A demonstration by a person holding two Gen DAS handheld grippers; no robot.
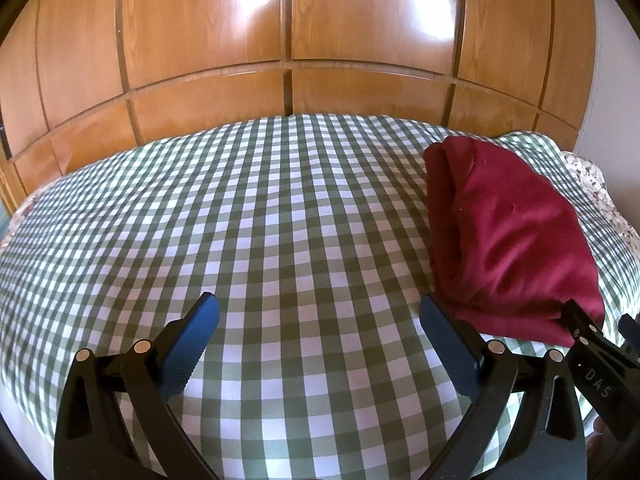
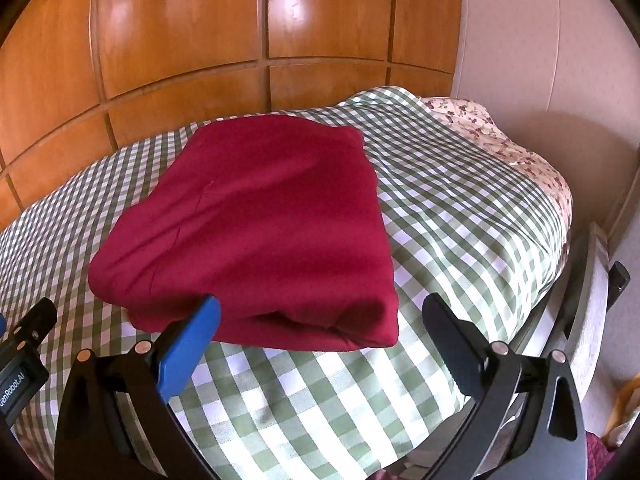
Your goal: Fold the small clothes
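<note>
A dark red garment lies folded into a thick rectangle on the green-and-white checked bedcover. It also shows in the left wrist view, at the right. My right gripper is open and empty, just in front of the garment's near folded edge. My left gripper is open and empty over bare checked cover, to the left of the garment. The right gripper's tip shows at the garment's near corner in the left wrist view.
A wooden panelled wardrobe stands right behind the bed. A floral sheet shows at the bed's right end, next to a pale wall. The bed's right edge drops off near a grey frame.
</note>
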